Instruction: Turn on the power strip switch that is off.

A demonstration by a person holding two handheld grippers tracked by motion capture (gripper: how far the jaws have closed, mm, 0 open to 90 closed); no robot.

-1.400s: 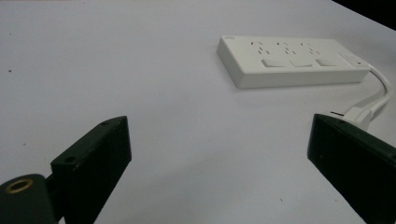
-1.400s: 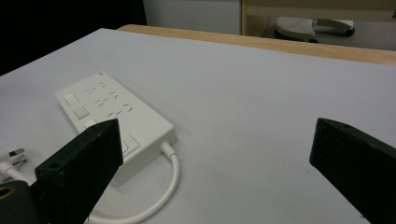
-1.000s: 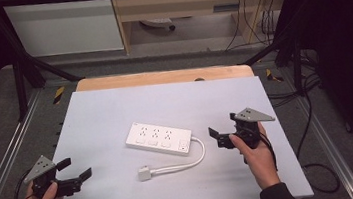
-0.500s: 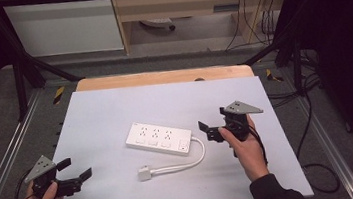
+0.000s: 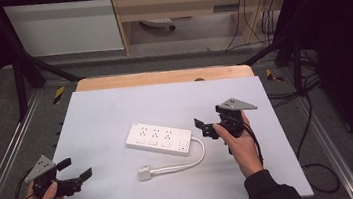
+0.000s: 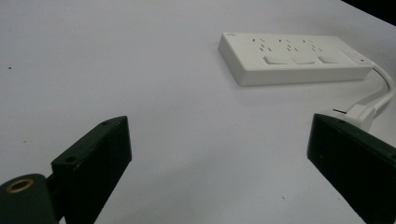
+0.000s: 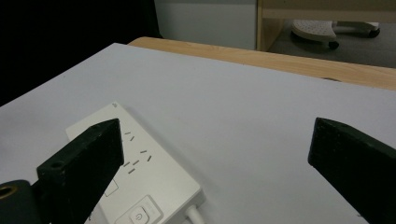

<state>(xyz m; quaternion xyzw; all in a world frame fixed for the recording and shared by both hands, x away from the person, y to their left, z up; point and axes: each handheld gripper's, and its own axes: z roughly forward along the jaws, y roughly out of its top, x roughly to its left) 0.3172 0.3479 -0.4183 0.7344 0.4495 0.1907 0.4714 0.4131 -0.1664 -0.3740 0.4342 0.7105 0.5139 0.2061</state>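
A white power strip (image 5: 159, 138) lies in the middle of the white table (image 5: 115, 106); its cord (image 5: 191, 159) loops round to a white plug (image 5: 145, 174) in front of it. My right gripper (image 5: 204, 128) hovers open just right of the strip's switch end, jaws pointing left. The strip (image 7: 140, 177) sits low and left in the right gripper view. My left gripper (image 5: 75, 171) is open near the table's front left corner. In the left gripper view the strip (image 6: 294, 63) lies ahead and the plug (image 6: 360, 113) shows beside the right jaw.
A wooden strip (image 5: 162, 77) runs along the table's far edge. Beyond it stand a white cabinet (image 5: 63, 27) and a wooden shelf unit (image 5: 188, 2). Metal frame rails (image 5: 1, 165) flank the table, and cables (image 5: 314, 129) hang at the right.
My right gripper has moved left and slightly away from the person, closing in on the strip's switch end. The left gripper has stayed where it was.
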